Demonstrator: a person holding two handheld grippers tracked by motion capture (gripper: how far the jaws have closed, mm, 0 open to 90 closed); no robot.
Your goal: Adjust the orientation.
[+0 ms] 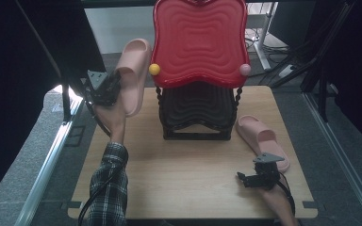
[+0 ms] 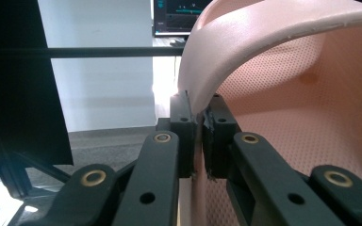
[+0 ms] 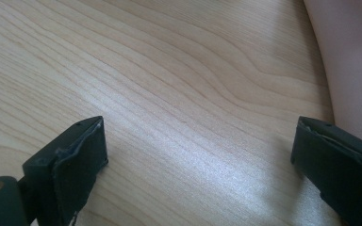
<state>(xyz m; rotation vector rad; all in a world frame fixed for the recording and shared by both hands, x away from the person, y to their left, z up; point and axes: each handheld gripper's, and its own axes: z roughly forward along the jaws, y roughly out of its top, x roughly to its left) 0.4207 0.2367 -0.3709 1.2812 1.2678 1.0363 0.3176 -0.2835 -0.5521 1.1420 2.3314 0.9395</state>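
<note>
My left gripper holds a pink slipper up in the air at the left of the red rack top. In the left gripper view its jaws pinch the edge of the slipper's strap, with my left gripper shut on it. A second pink slipper lies on the wooden table at the right. My right gripper rests low over the table just in front of that slipper. In the right gripper view my right gripper stands wide open over bare wood, the slipper's side at the right edge.
A two-tier shelf with a red wavy top tray and a black lower tray stands at the middle back of the table. It has a yellow knob and a pink knob. Metal rails and dark stands flank the table.
</note>
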